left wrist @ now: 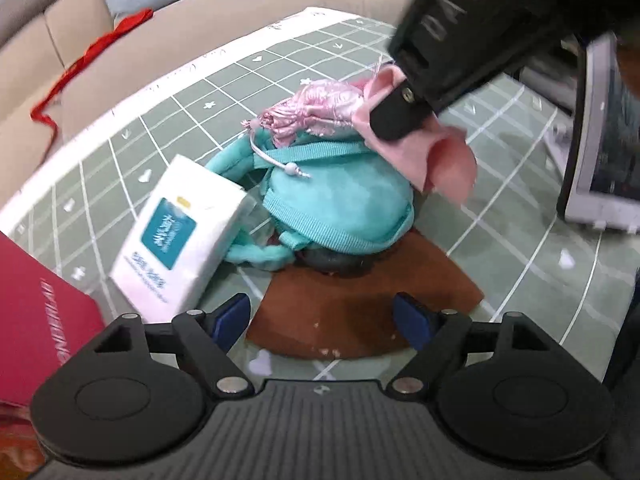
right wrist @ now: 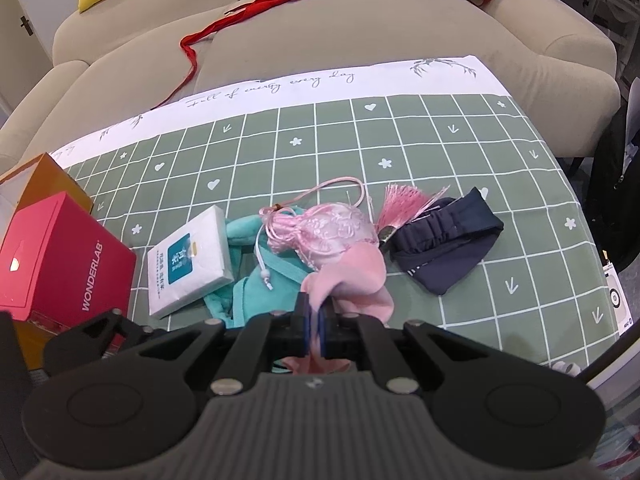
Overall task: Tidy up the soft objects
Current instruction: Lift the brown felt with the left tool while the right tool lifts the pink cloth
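right wrist view alone shows a navy garment [right wrist: 448,248] lying right of the pile; my right gripper [right wrist: 316,320] pinches the pink cloth [right wrist: 352,276]. left wrist view shows my left gripper [left wrist: 322,320] spread wide over a brown cloth [left wrist: 360,308].

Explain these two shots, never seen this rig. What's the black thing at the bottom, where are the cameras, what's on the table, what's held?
No robot arm: a person carries a two-finger gripper in each hand, each with a fisheye camera looking along its fingers. The black part at the bottom is that gripper's body.

Left wrist view: the left gripper is open and empty, above a brown patch.

Right wrist view: the right gripper is shut on a pink cloth.

On the green checked tablecloth lie a teal bag, a pink pouch with a tassel, a tissue pack, a navy cloth and a red box.
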Available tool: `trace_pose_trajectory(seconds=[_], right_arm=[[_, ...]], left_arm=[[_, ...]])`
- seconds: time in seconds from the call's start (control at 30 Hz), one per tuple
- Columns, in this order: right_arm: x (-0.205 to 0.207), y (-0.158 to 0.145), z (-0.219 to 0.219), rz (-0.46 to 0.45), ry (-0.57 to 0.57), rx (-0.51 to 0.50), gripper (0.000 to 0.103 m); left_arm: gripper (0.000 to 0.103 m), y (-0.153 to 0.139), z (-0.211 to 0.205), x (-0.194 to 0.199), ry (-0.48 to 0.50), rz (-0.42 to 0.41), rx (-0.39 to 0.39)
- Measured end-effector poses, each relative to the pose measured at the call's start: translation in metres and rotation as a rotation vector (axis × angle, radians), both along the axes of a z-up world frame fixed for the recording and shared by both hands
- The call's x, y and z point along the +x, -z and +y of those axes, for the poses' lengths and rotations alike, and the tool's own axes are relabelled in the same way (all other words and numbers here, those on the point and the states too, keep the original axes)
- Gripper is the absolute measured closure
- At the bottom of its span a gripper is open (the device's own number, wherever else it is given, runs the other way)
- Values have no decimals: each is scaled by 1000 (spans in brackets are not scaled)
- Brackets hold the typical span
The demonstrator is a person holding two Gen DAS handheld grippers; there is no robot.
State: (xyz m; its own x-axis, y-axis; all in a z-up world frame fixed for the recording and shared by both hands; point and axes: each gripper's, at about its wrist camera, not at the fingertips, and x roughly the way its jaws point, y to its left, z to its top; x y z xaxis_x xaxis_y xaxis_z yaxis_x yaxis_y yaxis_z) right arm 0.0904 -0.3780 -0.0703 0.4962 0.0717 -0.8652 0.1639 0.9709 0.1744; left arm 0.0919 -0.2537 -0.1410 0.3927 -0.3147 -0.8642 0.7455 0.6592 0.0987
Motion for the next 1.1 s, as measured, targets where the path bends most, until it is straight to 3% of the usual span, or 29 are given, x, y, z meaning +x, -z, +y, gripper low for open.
trace_pose_trajectory(seconds=[0.07, 0.2, 0.3, 0.47, 0.5, 0.63, 0.67, 0.93, 1.1], right_arm=[[0, 0, -2, 0, 6, 3, 102], [0, 1, -5, 0, 15, 3, 101], [-1, 1, -7, -3, 18, 3, 101], [-1, 2, -7, 0, 23, 2, 101], [0, 2, -7, 0, 24, 3, 101], [-1, 1, -7, -5, 23, 4, 101], [-1, 1, -7, -6, 23, 3, 101], [-4, -3, -6, -22, 30, 8, 101], [-5, -5, -7, -32, 20, 14, 101]], left_arm=[[1, 3, 0, 6, -18, 35, -40], [0, 9, -1, 20, -10, 123, -89], [0, 11, -8, 17, 46, 92, -52], [0, 11, -1, 20, -7, 91, -90], [4, 11, -1, 20, -12, 89, -91], [50, 5, 7, 12, -25, 69, -114], [56, 2, 10, 11, -25, 64, -126], [91, -3, 5, 3, -50, 71, -142], [94, -5, 2, 1, -77, 77, -126]])
